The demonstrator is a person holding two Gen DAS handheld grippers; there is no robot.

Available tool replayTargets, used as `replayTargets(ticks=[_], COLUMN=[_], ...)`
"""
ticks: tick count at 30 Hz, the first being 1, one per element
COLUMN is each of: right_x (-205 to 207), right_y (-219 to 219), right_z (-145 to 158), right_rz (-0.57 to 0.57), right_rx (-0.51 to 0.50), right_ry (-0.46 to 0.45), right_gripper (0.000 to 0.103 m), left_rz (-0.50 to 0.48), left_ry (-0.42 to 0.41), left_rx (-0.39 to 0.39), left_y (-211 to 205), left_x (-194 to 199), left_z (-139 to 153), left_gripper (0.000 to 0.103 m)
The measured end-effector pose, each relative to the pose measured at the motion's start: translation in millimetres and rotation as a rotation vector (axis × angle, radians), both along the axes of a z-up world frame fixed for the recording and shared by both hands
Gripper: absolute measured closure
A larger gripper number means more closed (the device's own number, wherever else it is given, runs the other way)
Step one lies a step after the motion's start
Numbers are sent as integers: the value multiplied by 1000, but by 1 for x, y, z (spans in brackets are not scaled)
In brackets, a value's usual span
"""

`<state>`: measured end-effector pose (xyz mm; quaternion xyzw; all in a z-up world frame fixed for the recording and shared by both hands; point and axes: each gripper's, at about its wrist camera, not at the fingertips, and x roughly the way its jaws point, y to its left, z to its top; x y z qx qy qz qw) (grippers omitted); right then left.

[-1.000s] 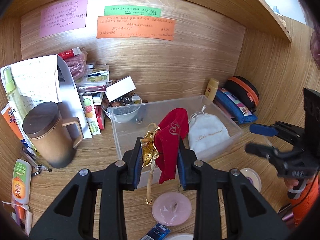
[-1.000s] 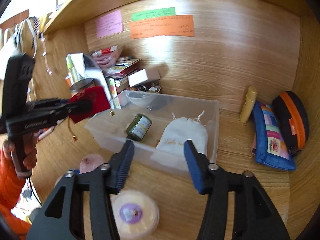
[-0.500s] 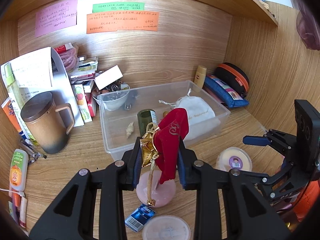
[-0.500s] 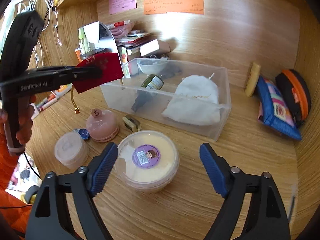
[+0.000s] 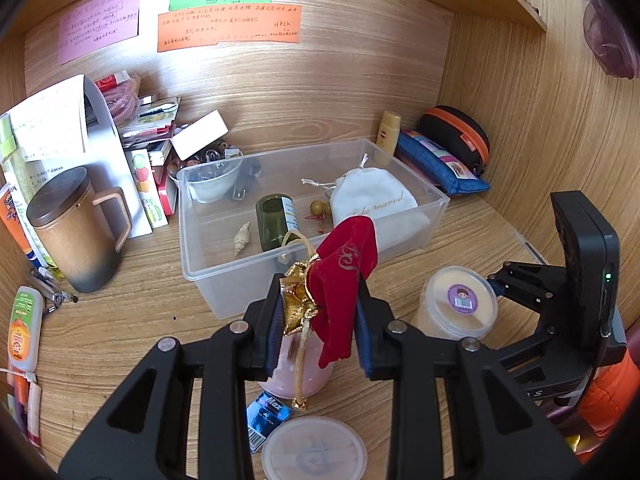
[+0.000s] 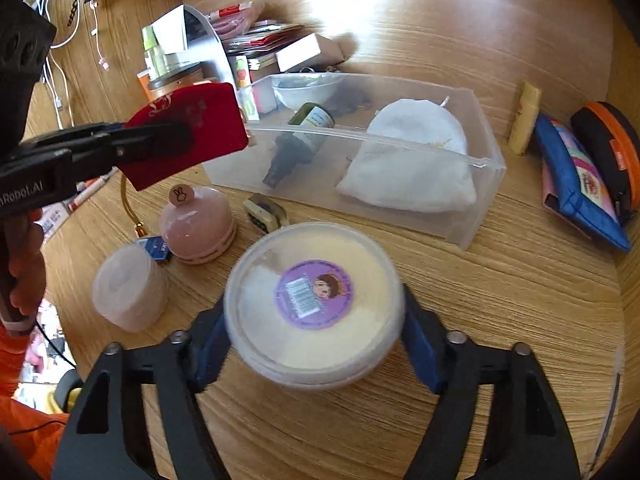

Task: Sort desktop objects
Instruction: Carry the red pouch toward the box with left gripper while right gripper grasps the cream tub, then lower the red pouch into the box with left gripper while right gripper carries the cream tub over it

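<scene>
My left gripper is shut on a red velvet pouch with gold trim and a gold cord, held above the desk in front of the clear plastic bin; the pouch also shows in the right wrist view. My right gripper has its jaws around a round cream tub with a purple sticker, pads at its sides; whether they press it I cannot tell. The tub also shows in the left wrist view. The bin holds a white drawstring bag, a green bottle, a bowl and a shell.
On the desk in front of the bin are a pink domed container, a small frosted tub, a blue packet and a small stamp. A brown mug, books and bottles stand left. Pouches lie right.
My right gripper moved down and forward until its jaws came around the cream tub. My left gripper drew back a little with the red pouch still in it.
</scene>
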<state>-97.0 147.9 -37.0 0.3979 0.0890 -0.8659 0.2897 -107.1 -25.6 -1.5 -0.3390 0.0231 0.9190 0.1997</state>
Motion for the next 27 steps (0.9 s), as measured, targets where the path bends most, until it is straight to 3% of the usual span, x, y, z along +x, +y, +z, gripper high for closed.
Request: replayTargets(ticks=[7, 17, 27], right_x=[-5, -14, -39], right_y=[4, 14, 1], right_z=[7, 66, 95], right_rz=[-50, -39, -12], right_rx=[-34, -134, -160], right_ry=[27, 113, 159], right_gripper=[41, 41, 41], left_rz=[1, 16, 40], left_ry=[-11, 42, 67], left_rx=[2, 7, 5], left_y=[0, -7, -20], left_x=[0, 0, -19], left_z=[-4, 14, 28], left_gripper=[73, 73, 73])
